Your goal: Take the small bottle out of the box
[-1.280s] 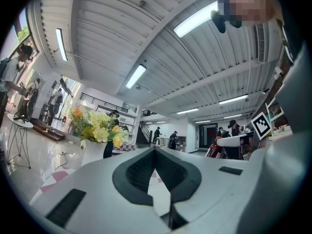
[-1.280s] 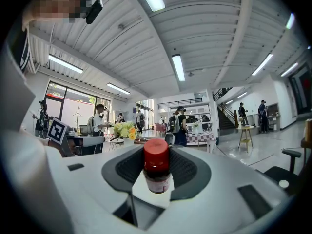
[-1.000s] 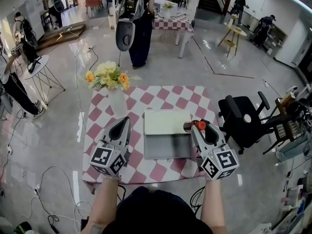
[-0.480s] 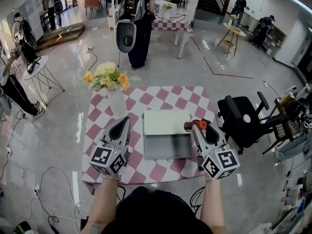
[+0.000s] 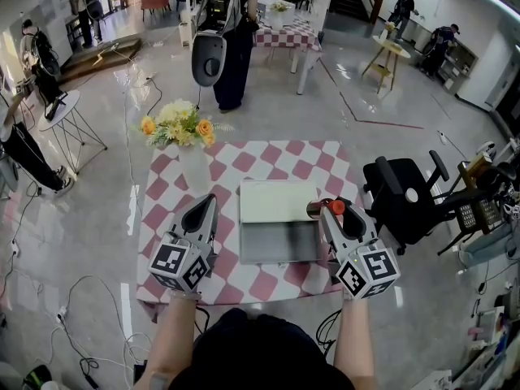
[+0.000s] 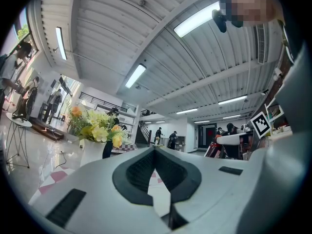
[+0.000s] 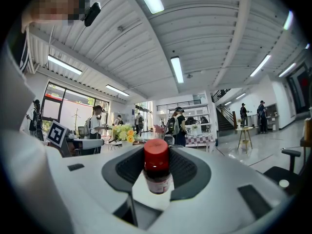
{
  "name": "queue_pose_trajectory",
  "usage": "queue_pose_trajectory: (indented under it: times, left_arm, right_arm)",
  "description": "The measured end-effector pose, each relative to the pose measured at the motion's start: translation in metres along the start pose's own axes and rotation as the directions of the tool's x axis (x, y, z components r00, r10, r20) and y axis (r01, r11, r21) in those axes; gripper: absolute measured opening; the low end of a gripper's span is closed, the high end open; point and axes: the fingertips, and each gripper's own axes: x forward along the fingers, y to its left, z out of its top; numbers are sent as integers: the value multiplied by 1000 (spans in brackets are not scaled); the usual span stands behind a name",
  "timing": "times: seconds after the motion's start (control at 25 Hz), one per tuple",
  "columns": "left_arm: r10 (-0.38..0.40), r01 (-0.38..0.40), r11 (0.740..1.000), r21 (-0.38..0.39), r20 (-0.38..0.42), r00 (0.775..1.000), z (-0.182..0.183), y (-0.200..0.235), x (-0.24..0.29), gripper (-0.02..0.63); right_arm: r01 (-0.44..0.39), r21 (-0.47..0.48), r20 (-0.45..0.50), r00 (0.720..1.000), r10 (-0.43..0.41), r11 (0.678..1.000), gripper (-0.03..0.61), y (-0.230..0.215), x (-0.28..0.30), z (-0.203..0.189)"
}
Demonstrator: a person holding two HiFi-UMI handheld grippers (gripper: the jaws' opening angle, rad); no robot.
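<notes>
Pink-and-white checks are covering the bench that we are standing at. At its far left corner yellow and orange flowers are sitting in a white vase. Nearer to us, on the left, we are holding the left gripper over the cloth; its jaws are resting together, tips touching, with nothing between them, and it is staying just beside the box without touching it.

In the middle the grey box is lying open; its pale lid is folded back away from us, and the shallow tray is showing a bare grey bottom.

On the right we are holding the right gripper at the box's right edge, near the hinge line; its jaws are clamping the small bottle by its brown body, with the red cap sticking out past the pads. The bottle is therefore sitting out of the tray, carried in the jaws beside the lid's right corner.

Further right, off the bench, a black office chair is standing on the glossy floor.
</notes>
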Motion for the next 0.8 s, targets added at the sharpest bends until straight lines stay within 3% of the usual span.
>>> queue_pose_trajectory:
  times: [0.8]
  left_arm:
    - [-1, 1, 1000, -6, -9, 1000, -7, 1, 4, 3]
  right_arm:
    - [5, 10, -9, 1000, -5, 1000, 151, -6, 0, -9]
